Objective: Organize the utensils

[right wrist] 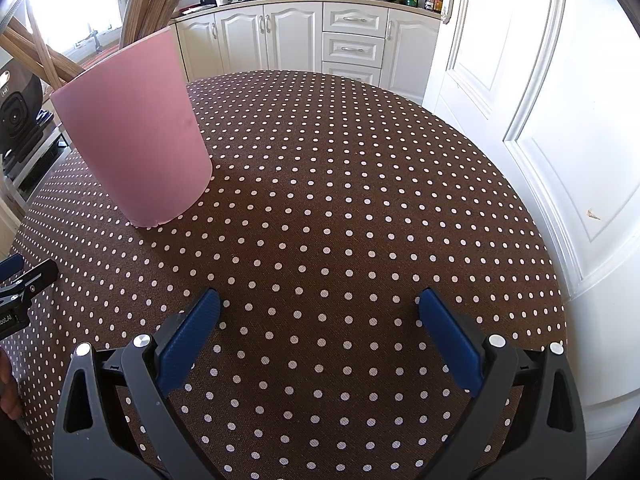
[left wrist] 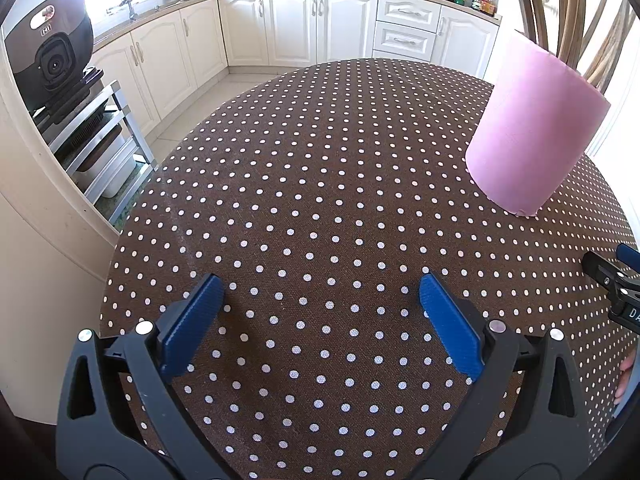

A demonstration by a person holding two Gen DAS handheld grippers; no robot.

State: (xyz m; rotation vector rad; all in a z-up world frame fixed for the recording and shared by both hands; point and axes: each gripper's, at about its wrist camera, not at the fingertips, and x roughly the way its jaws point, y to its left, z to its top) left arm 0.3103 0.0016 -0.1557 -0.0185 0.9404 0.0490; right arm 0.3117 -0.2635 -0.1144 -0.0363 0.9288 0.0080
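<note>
A tall pink cup (left wrist: 536,132) stands upright on the brown polka-dot table (left wrist: 320,184), far right in the left wrist view. Several wooden utensil handles (left wrist: 568,12) rise out of it. In the right wrist view the same pink cup (right wrist: 140,136) is at the left, with the wooden handles (right wrist: 148,0) leaning out of its top. My left gripper (left wrist: 322,292) hovers open over bare cloth, well short of the cup. My right gripper (right wrist: 320,306) is open too, with nothing between its blue pads. Each gripper's edge shows in the other's view.
White kitchen cabinets (left wrist: 320,24) run along the back, with a stove and bottles on the counter. A steel rack with an appliance (left wrist: 60,64) stands left of the table. A white door (right wrist: 560,120) is close to the table's right edge. A hand (right wrist: 8,392) shows at the lower left.
</note>
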